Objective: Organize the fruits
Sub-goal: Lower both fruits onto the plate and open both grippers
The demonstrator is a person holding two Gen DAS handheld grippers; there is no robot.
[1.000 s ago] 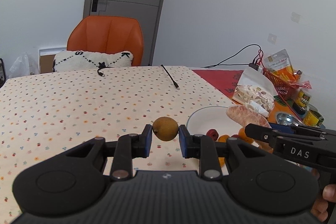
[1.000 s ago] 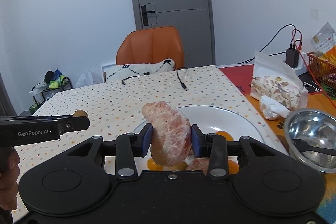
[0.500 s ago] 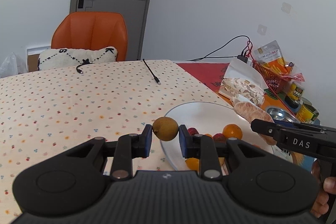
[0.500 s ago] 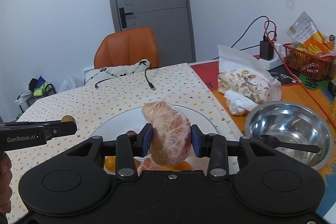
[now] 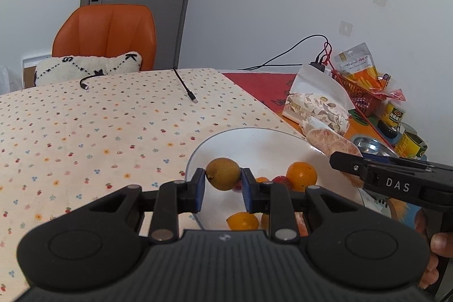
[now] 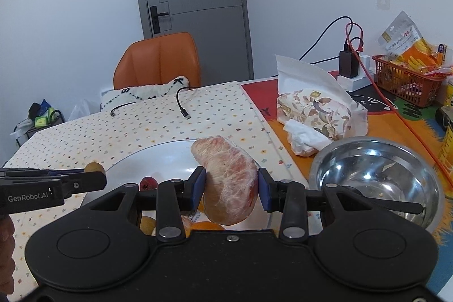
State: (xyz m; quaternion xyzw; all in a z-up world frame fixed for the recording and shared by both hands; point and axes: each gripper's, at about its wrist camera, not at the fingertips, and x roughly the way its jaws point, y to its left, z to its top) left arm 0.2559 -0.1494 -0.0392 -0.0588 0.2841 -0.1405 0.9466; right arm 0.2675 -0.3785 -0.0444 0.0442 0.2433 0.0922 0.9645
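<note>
Both grippers shifted over plate [image 5: 249, 140]; bowl [image 6: 376, 177] beside.

The far half of your white plate [image 5: 254, 137] lies bare; small fruits [image 5: 301, 176] crowd its near side, steel bowl [image 6: 376, 177] flanks right.

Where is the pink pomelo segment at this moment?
In the right wrist view, the pomelo segment is clamped in the right tongs, above the white plate's right edge, left of the steel bowl.
</note>
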